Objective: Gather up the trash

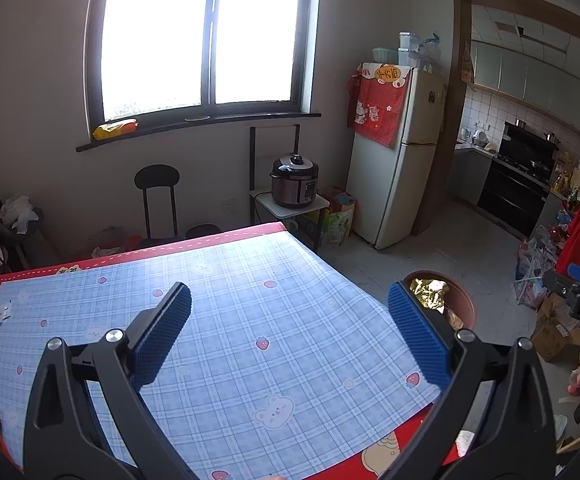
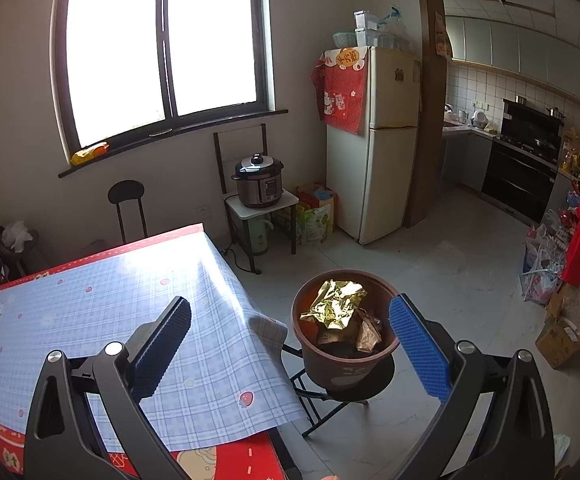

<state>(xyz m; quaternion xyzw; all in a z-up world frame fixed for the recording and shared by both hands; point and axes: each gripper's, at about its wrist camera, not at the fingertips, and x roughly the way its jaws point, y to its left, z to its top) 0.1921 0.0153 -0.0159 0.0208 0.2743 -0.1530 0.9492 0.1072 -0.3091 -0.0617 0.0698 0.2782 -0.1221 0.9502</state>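
**Both grippers hovering empty, trash sitting in the bin**

Filling the lower left of both views: a table (image 1: pixel 218 320) wearing a blue plaid cloth (image 2: pixel 90 312) printed with strawberries and bears, edged by a red border. Hanging over the table's right edge in the right wrist view, one corner of that cloth, drooping toward the floor.

Standing in the upper right of each frame: a cream two-door fridge (image 2: pixel 386 140) with a red cloth draped over its top, beside a doorway opening onto a kitchen.

Sitting at centre of the right wrist view, just beside the table's right edge: a round brown trash bin (image 2: pixel 346 344) resting on a dark stool (image 2: pixel 330 396). Lying inside the bin, on top of the pile: a crumpled gold foil wrapper (image 2: pixel 336 304), with brownish wrappers tucked beneath it. Peeking out partly behind a blue pad at right centre of the left wrist view: the same bin.

Resting on a small white stand, above centre: a dark pressure cooker (image 2: pixel 259 182).

Hovering over the tablecloth, fingers spread wide apart and gripping nothing: the left gripper (image 1: pixel 290 336). Hanging over the table edge and bin, fingers equally wide apart and likewise empty: the right gripper (image 2: pixel 290 336).

Lying at the far left of the table in the left wrist view: small white paper scraps (image 1: pixel 3 314).
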